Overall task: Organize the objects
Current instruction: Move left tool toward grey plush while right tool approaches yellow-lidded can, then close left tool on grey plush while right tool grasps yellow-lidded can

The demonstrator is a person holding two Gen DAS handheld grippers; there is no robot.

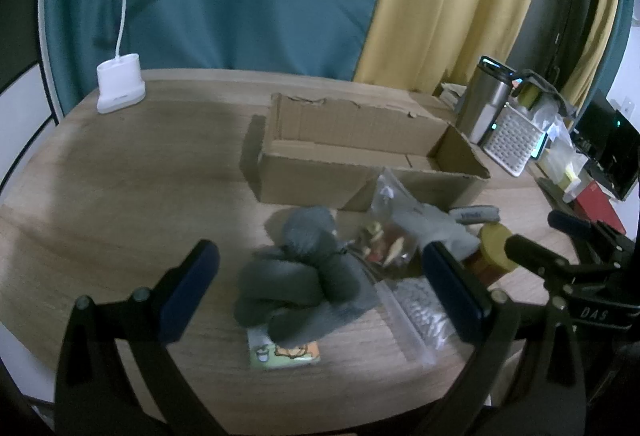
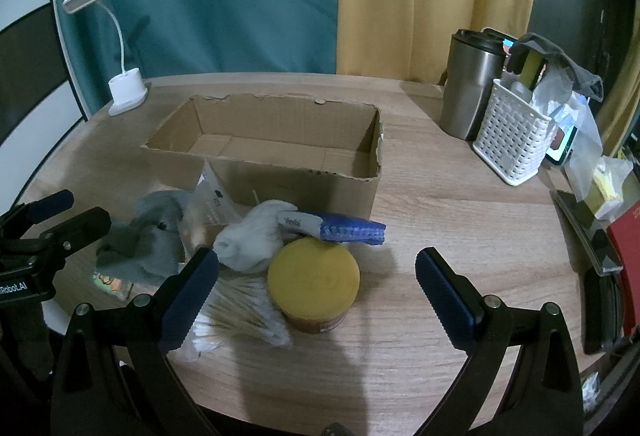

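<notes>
progress: cardboard box (image 2: 264, 139) empty, 0 items packed | pile on worktop (image 2: 460, 236) left | left gripper (image 1: 320, 288), right gripper (image 2: 316, 292) jaws spread, holding nothing

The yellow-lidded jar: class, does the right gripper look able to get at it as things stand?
Probably yes. The right gripper is open, and the yellow-lidded jar stands upright between its fingers, nothing on top. A bag of cotton swabs crowds the jar's left side, though.
</notes>
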